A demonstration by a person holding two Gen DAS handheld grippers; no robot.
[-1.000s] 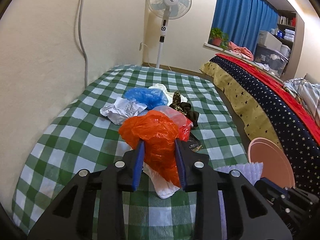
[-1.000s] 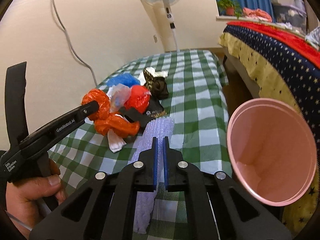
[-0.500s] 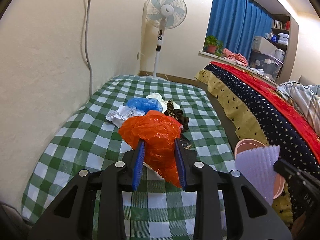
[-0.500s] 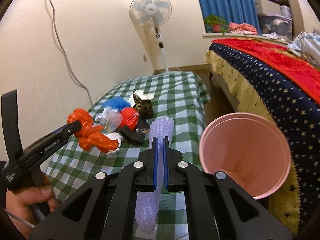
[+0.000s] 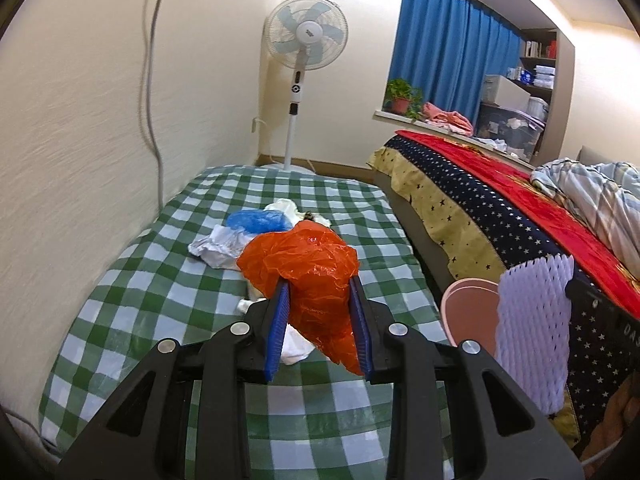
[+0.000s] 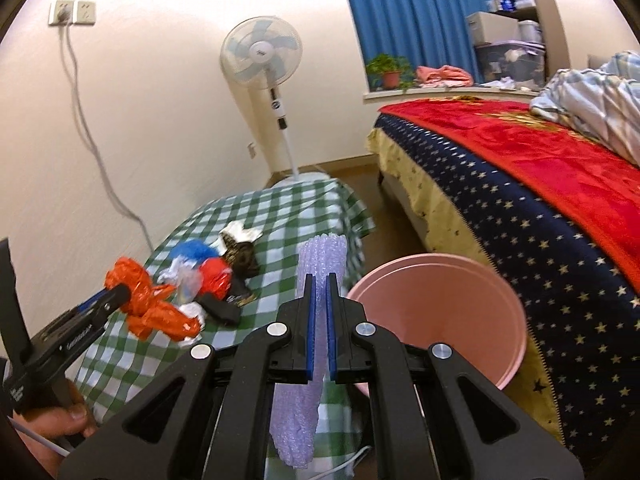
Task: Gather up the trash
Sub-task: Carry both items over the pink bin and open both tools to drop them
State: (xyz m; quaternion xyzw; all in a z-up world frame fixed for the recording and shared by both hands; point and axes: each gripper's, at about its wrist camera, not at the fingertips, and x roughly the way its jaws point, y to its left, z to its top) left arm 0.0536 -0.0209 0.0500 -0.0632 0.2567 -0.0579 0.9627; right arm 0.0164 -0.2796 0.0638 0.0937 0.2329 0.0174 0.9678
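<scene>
Orange bag [image 5: 312, 276] hides trash behind; pink bin [image 5: 468, 312] half-hidden by foam net [image 5: 534, 328]

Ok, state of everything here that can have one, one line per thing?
left gripper: shut on the orange plastic bag, lifted off the cloth.
right gripper: shut on the purple foam net, which hangs below it.
pink bin: open, looks empty.
remaining trash pile: lying loose on the checked cloth.
fan: blades look sharp, apparently off.
blue curtain: drawn.
</scene>
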